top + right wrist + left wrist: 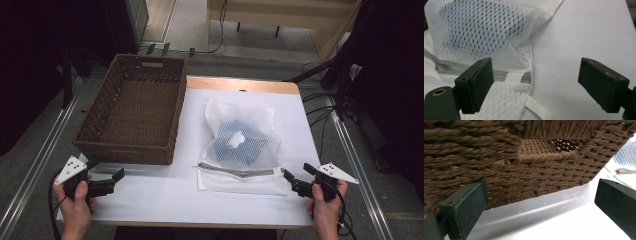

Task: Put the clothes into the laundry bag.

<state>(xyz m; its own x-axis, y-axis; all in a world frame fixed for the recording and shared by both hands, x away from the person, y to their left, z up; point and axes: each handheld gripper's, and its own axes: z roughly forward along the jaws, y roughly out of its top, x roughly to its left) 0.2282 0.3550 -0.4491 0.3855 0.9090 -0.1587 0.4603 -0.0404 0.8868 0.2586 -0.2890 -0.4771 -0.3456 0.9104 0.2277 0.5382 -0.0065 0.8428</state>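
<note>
A white mesh laundry bag point(240, 145) lies in the middle of the white table, with something blue and white inside it. Its grey zipper point(235, 171) runs along the near side and looks partly unzipped. My right gripper point(296, 180) is open at the bag's near right corner point(519, 82), one jaw over the mesh and the other over bare table. My left gripper point(110, 181) is open and empty near the table's front left, just in front of the brown wicker basket point(132, 107), whose woven wall point(506, 170) faces it closely.
The white table point(165, 195) has a wooden far edge. The basket is empty and has a handle slot point(549, 150) in its near wall. Cables and dark stands lie on the floor to the right of the table.
</note>
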